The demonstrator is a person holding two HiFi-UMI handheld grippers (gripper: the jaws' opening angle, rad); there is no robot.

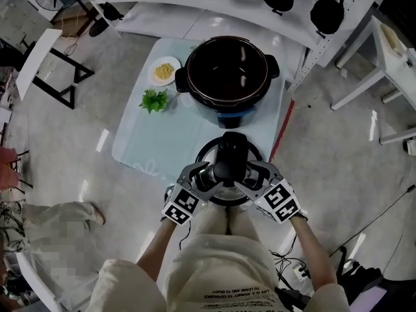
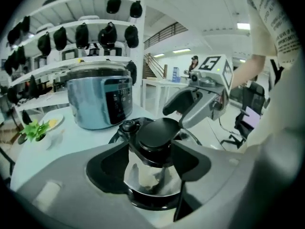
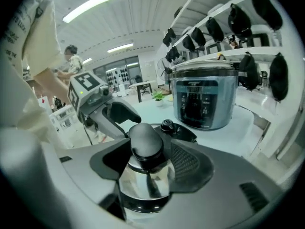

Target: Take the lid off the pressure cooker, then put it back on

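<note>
The open pressure cooker stands ahead of both grippers, its lid lies just beneath them on the pale mat, and the left gripper and right gripper pinch its black handle from opposite sides, so an even, level lift looks wise; white shelves stand beyond.

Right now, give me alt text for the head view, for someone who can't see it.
The left gripper and right gripper grip the black knob of the lid, off the pot, near the person. Beyond, the open pressure cooker stands on a pale mat with a plate and green leaves.
</note>
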